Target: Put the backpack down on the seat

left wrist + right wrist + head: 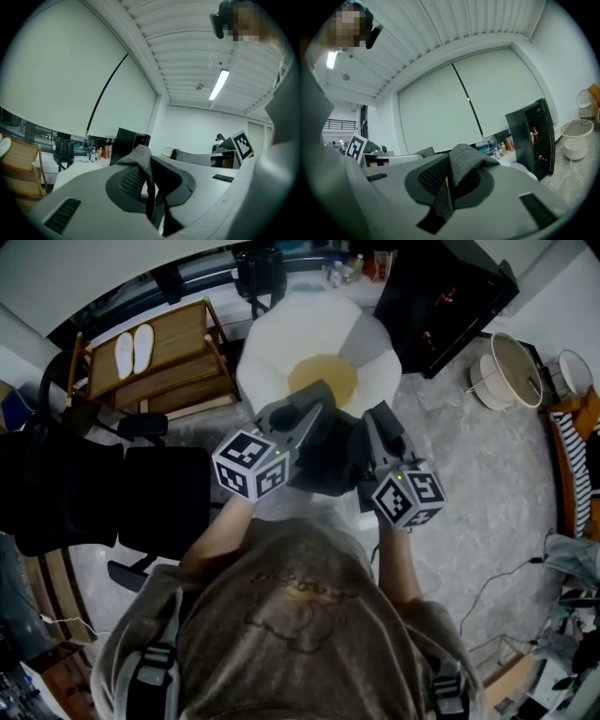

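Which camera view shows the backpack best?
The head view: it shows the dark backpack body between the left gripper and the right gripper, over the white and yellow seat. The left gripper view and the right gripper view each show only a grey fold of it, pinched between the jaws.

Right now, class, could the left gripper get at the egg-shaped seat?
Probably yes: the seat lies just beyond the left gripper, nothing between, though its jaws are clamped on the backpack.
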A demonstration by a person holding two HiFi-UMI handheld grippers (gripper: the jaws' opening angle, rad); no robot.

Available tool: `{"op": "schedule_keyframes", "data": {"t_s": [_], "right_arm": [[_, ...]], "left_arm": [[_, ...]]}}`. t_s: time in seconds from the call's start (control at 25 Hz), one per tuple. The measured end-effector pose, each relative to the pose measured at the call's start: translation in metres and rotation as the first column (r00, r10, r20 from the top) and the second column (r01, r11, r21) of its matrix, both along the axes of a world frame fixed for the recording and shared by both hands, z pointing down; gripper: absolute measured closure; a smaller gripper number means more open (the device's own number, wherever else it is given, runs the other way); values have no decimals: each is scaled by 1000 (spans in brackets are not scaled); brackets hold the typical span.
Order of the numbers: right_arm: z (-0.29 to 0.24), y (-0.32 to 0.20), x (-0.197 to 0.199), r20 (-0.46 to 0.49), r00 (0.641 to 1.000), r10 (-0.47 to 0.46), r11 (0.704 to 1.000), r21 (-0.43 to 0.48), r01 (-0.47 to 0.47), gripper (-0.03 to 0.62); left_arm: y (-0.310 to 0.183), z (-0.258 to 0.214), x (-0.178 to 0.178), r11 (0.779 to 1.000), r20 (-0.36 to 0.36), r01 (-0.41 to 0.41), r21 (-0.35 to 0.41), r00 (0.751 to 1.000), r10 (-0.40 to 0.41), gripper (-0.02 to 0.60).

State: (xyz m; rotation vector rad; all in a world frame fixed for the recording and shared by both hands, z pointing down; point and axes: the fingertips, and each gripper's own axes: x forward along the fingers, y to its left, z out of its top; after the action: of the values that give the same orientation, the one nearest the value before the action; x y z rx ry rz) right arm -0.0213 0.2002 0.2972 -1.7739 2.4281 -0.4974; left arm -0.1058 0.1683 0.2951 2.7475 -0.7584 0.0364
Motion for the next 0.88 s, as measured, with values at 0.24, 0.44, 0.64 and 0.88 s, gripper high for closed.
{"op": "schedule_keyframes", "data": {"t_s": [0.24, 0.44, 0.64, 0.88], "right_arm": [[9, -42, 16, 27, 998, -50, 999, -16, 50, 562], [16, -80, 35, 41, 996, -83, 996, -32, 84, 562], [13, -130, 63, 35, 993, -116, 992, -37, 117, 562], [13, -188, 98, 40, 985, -166, 985, -43, 168, 562]], "left_arm": [[-40, 9, 17, 1000, 9, 17, -18, 1000, -17, 548], [-78, 15, 38, 999, 20, 34, -37, 999, -34, 548], [-126, 13, 68, 997, 30, 68, -40, 997, -67, 548], [-187, 13, 101, 991, 26, 124, -51, 992, -123, 548]]}}
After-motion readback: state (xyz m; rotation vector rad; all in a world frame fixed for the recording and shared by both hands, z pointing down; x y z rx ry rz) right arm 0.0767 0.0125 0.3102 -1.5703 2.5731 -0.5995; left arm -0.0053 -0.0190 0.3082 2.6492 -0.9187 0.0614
